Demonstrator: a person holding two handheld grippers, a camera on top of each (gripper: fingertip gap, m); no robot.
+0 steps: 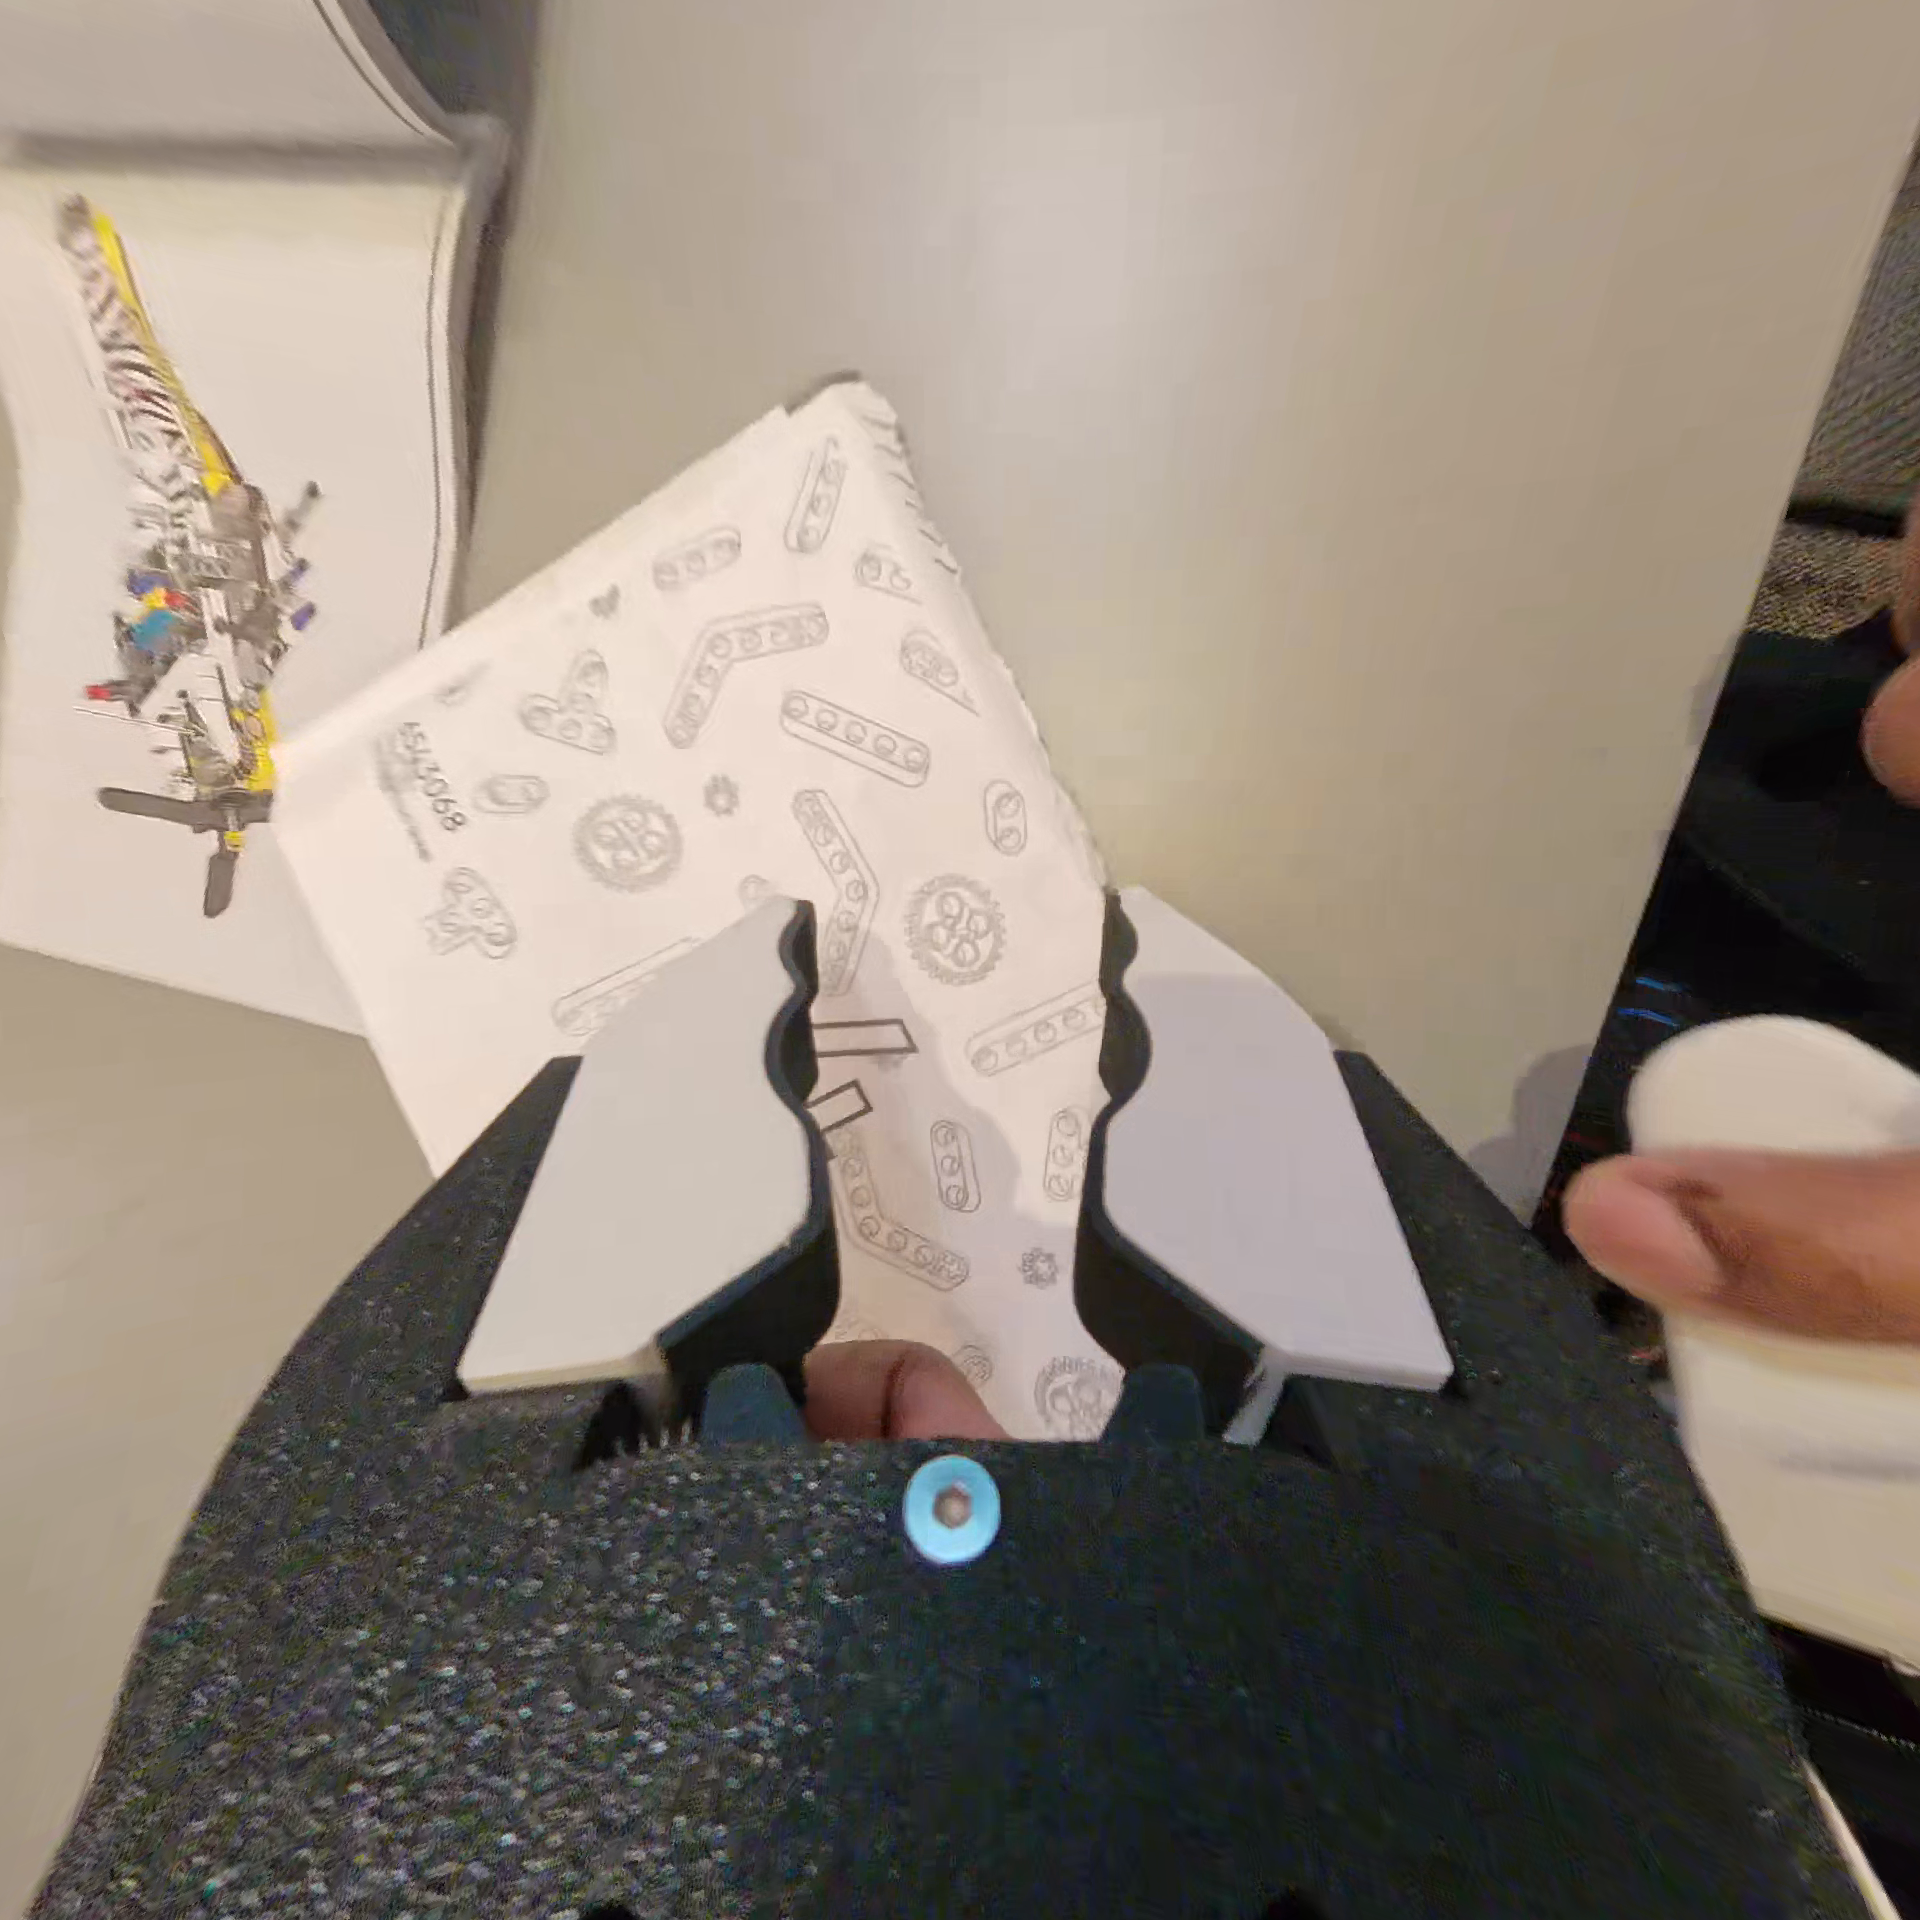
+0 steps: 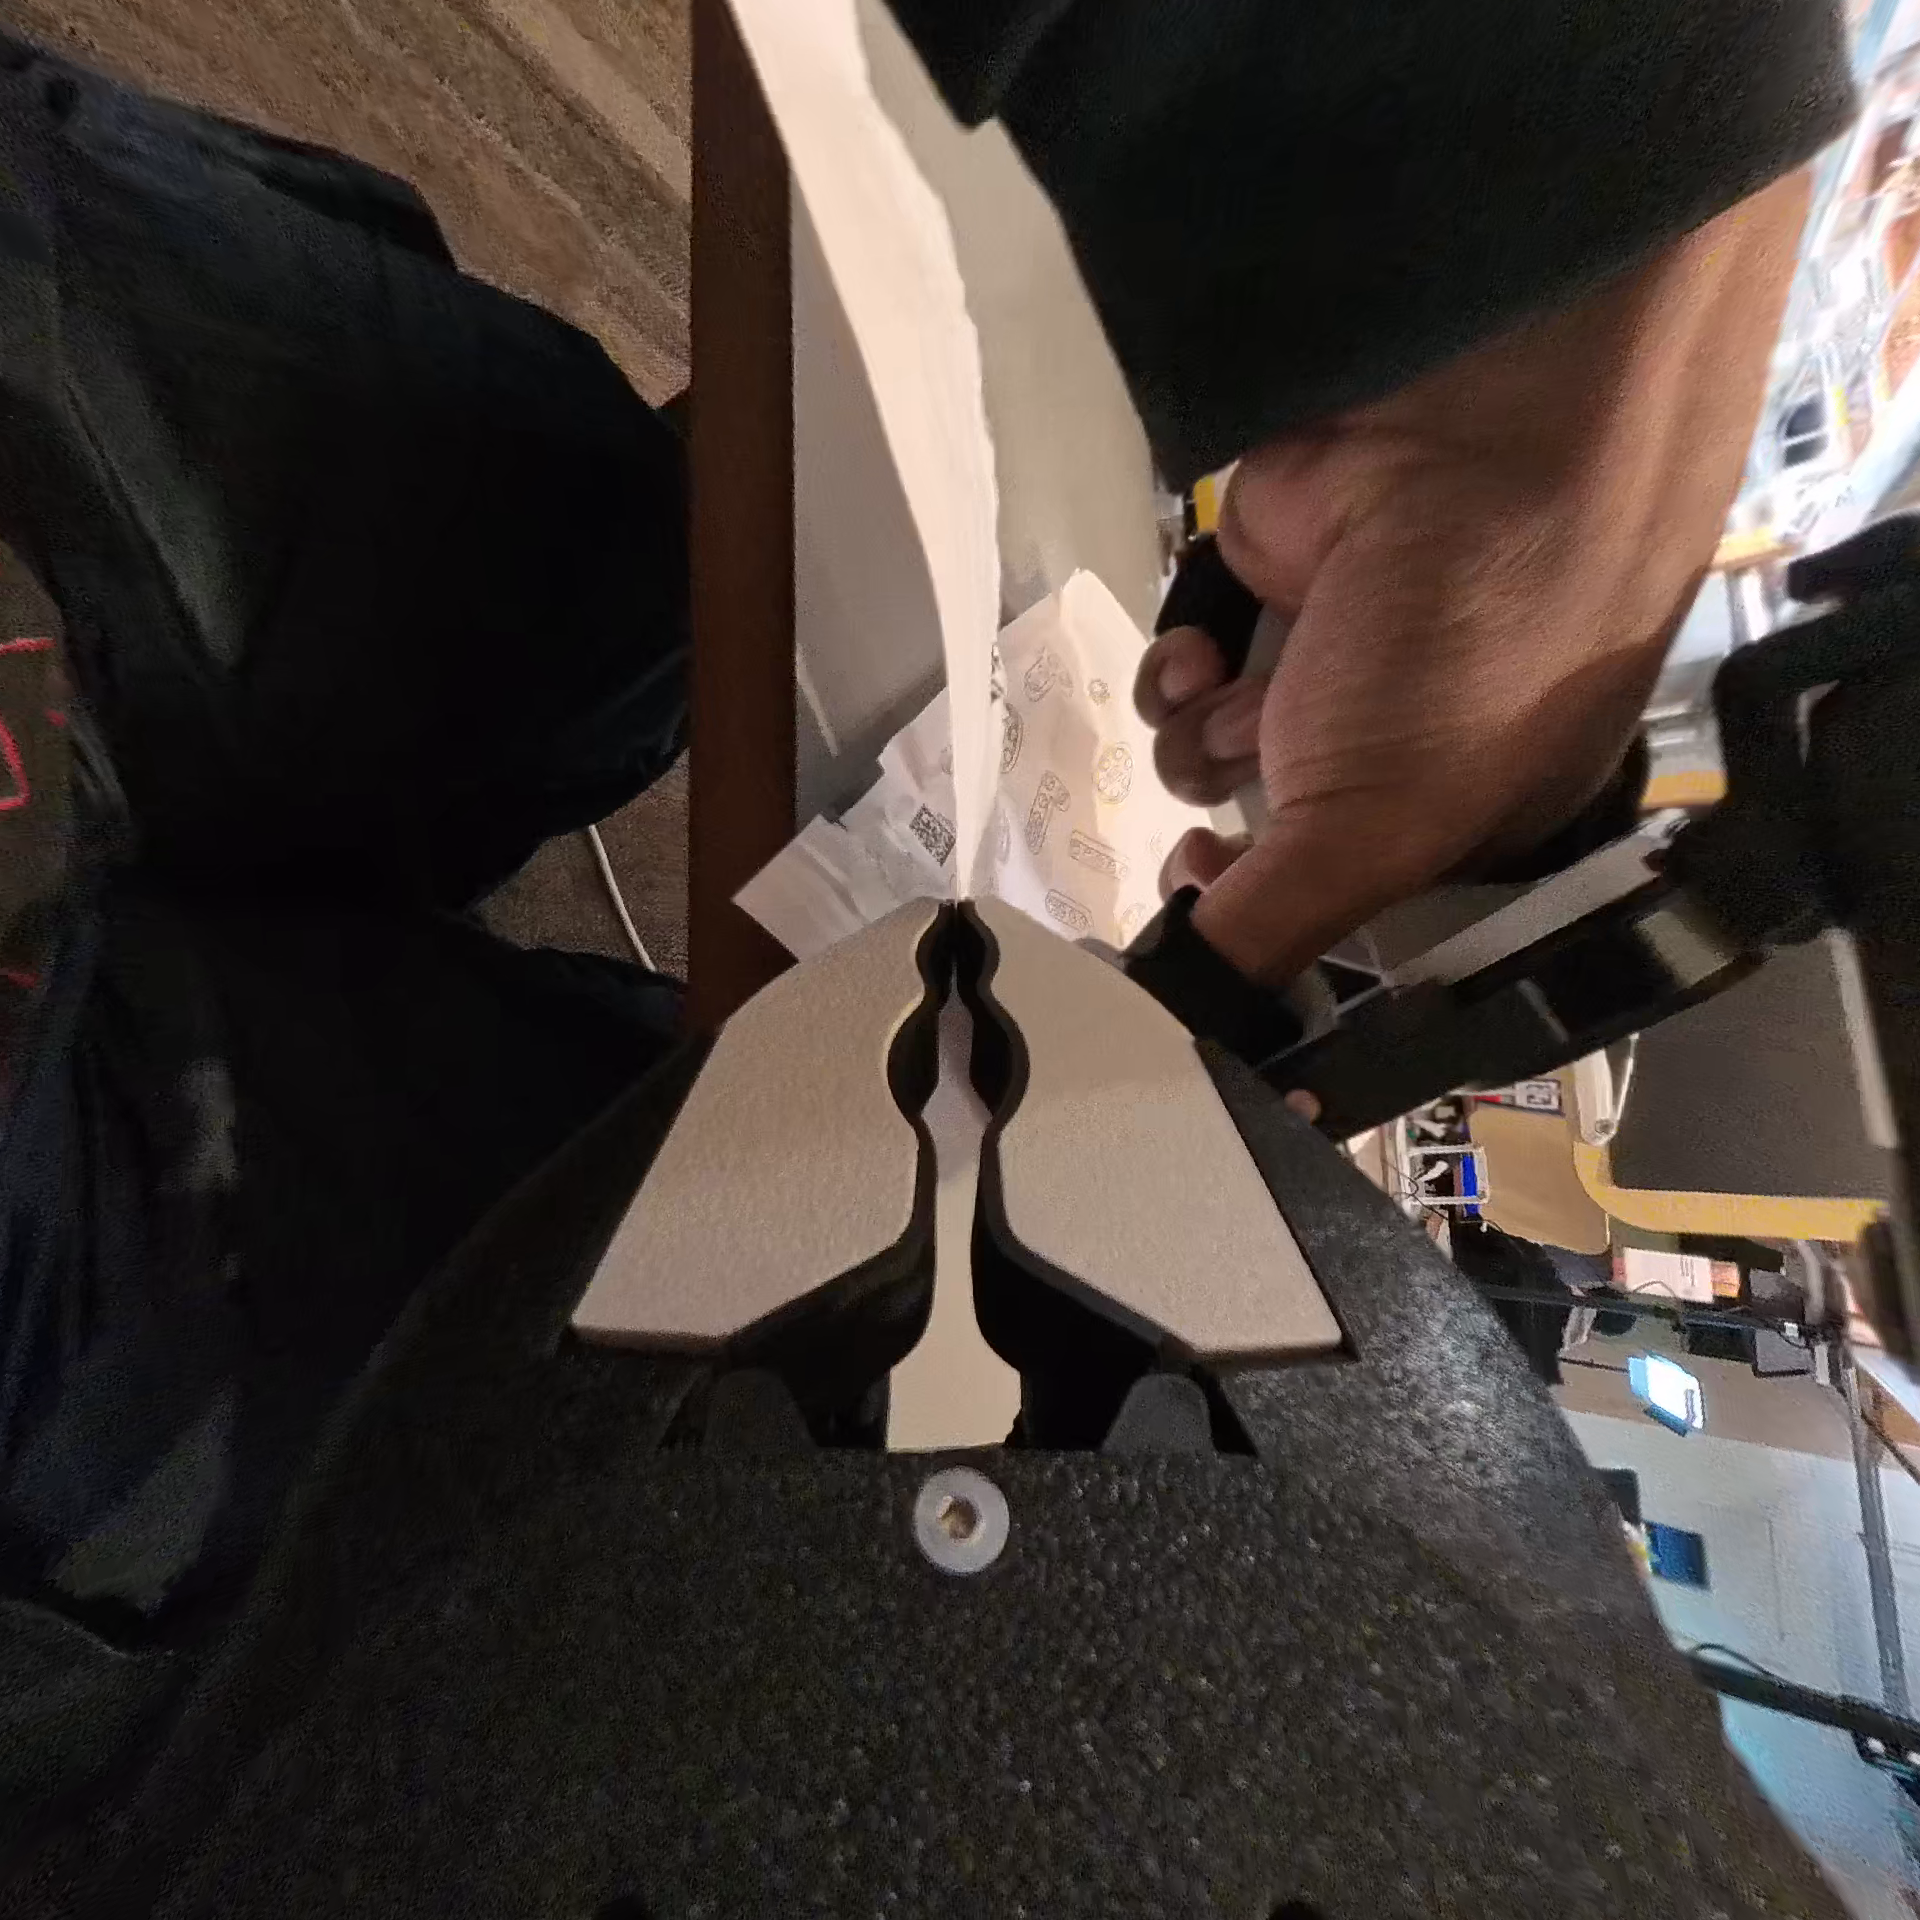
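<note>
In the left wrist view a white paper bag printed with grey outlines of parts lies on a pale table. My left gripper is open just above the bag. Its pads stand apart on either side and press on nothing. A person's fingertip shows under its base. In the right wrist view my right gripper is shut on a white paper sheet. I see the sheet edge-on, running up from the fingertips. The printed bag also shows behind it.
An open booklet with a coloured model picture lies at the table's left. A hand holding the left gripper fills the right of the right wrist view. The table's brown edge, carpet and a person's dark clothing lie left. Some 11 centimeters of space lies between my two pairs of fingers.
</note>
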